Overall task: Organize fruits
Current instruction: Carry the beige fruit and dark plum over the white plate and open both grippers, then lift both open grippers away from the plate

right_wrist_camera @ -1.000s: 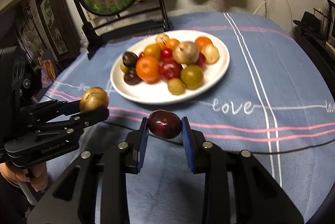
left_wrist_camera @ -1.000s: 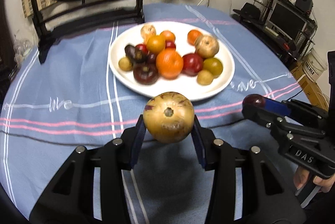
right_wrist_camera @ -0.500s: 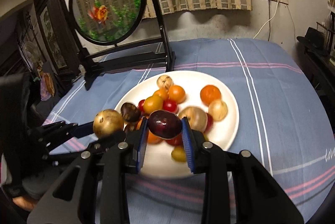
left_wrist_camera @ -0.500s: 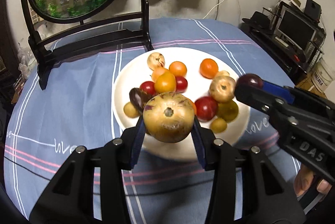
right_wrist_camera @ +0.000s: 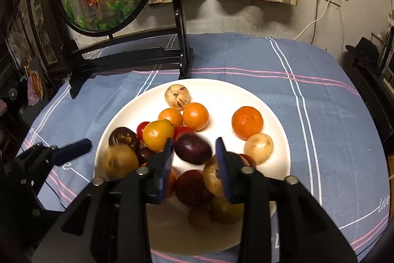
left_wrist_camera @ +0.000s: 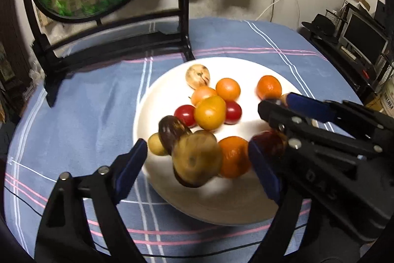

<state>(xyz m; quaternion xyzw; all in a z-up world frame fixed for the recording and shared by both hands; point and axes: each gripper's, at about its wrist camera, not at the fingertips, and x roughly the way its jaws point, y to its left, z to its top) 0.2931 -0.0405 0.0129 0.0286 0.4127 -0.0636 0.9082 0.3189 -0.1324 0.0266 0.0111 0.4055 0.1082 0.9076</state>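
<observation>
Releasing over white plate (right_wrist_camera: 275,115): left tool (left_wrist_camera: 197,164) jaws just opening wide, tan fruit (left_wrist_camera: 197,162) dropping free; right tool (right_wrist_camera: 194,159) parting, dark plum (right_wrist_camera: 193,148) loose. Withdrawing gently, avoiding piled fruit.

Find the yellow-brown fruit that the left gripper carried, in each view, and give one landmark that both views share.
Left wrist: the yellow-brown fruit sits low in the middle, blurred, between the left gripper's jaws, which have just been opening and no longer touch it.
Right wrist: the fruit is at lower left, over the plate's left rim.
Shared landmark: the lone orange on the plate's right side.
</observation>
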